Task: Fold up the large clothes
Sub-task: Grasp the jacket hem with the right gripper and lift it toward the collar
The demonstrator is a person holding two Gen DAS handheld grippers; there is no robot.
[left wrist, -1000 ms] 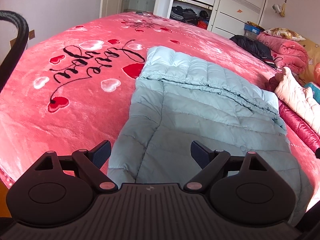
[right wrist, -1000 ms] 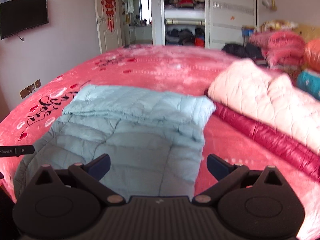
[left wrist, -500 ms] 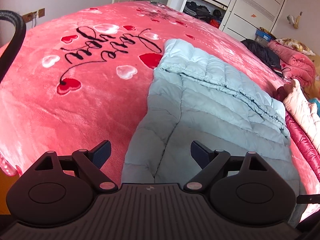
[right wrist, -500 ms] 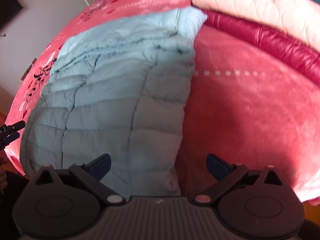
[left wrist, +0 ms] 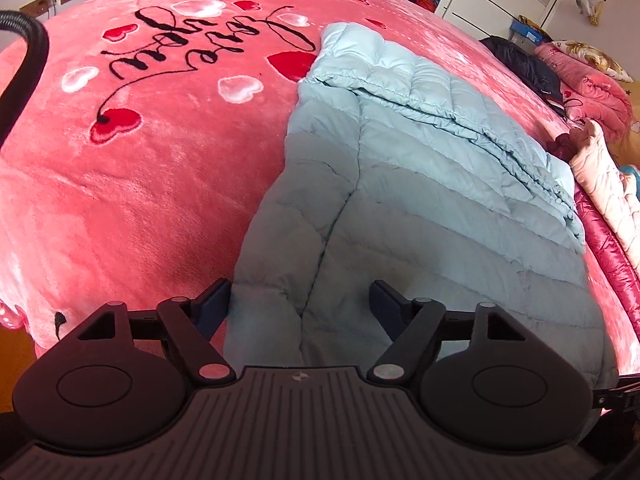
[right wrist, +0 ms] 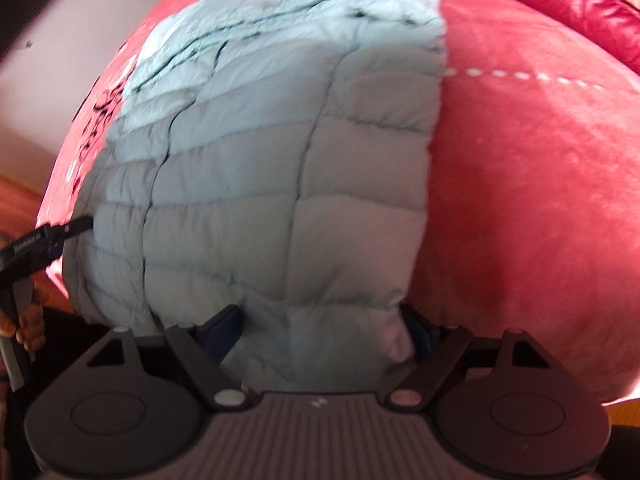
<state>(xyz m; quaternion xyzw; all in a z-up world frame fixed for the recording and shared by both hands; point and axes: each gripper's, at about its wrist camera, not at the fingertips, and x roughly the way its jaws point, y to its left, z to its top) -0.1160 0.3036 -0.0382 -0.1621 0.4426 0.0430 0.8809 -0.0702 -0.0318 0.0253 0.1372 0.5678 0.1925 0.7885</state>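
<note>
Both grippers, left gripper [left wrist: 300, 300] and right gripper [right wrist: 320, 324], sit wide open, apparently straddling the near hem of the blue puffer jacket [left wrist: 420, 184], which runs lengthwise away up the bed [left wrist: 160, 168].

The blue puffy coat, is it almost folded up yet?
Partly. The blue puffy coat already has its far end folded over on the pink blanket. Both tongs, left and right, sit open around its near edge. Gripping and folding that end over is left.
</note>
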